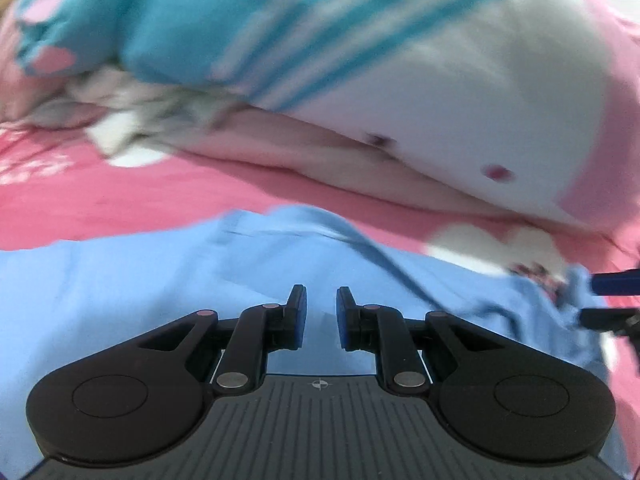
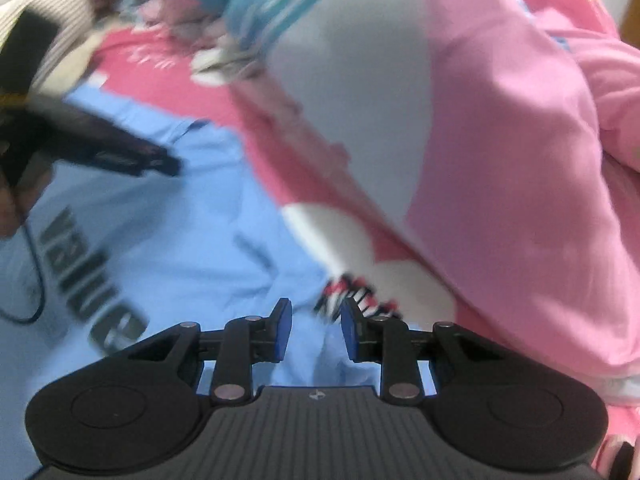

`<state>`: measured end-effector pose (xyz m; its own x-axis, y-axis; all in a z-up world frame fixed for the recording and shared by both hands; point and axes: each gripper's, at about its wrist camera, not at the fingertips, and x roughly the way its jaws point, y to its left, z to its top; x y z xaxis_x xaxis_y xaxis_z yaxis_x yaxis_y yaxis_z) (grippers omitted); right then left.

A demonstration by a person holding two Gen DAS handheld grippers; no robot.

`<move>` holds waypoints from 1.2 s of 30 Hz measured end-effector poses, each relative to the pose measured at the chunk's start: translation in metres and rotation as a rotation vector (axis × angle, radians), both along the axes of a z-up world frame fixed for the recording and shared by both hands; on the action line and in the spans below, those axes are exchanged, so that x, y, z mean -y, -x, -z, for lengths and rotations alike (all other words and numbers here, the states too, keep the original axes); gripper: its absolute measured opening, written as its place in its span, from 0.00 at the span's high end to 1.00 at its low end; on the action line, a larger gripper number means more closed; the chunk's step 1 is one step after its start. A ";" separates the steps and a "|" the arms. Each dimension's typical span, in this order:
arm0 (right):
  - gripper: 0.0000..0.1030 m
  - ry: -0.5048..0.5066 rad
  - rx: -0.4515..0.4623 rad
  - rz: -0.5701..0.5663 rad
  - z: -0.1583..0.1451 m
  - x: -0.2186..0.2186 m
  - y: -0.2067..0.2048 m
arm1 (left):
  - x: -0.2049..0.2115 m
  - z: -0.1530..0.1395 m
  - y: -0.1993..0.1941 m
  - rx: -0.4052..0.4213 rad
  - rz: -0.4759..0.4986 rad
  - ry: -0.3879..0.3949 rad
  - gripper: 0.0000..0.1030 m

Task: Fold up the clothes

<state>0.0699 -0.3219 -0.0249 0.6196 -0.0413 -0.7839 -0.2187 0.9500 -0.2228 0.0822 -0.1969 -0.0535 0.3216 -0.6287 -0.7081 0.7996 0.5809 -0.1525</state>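
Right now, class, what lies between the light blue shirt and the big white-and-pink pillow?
A strip of pink bedsheet separates the light blue shirt from the white-and-pink pillow; the left wrist view shows it best.

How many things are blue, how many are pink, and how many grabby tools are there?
Light blue shirt: 1
Teal striped cloth: 1
Pink things: 2, the pink bedsheet and the pale pink garment
Tools: 2, the left tool and the right tool, both open
Total: 6
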 end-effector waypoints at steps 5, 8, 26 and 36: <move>0.72 0.122 -0.014 -0.119 0.026 -0.026 0.012 | 0.015 0.006 0.025 -0.037 0.101 -0.022 0.85; 0.81 0.197 -0.030 -0.153 0.045 -0.024 0.005 | 0.023 0.009 0.034 -0.040 0.138 -0.034 0.85; 0.94 -0.612 0.107 0.927 0.024 0.176 0.000 | 0.063 0.021 0.051 -0.006 0.239 -0.077 0.85; 0.60 -0.035 0.160 -0.155 0.006 0.016 -0.009 | 0.069 0.016 0.043 0.031 0.199 -0.058 0.85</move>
<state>0.0790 -0.3382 -0.0304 0.7329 0.0896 -0.6744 -0.3269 0.9157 -0.2337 0.0388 -0.2661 -0.0698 0.2174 -0.6405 -0.7365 0.9033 0.4179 -0.0968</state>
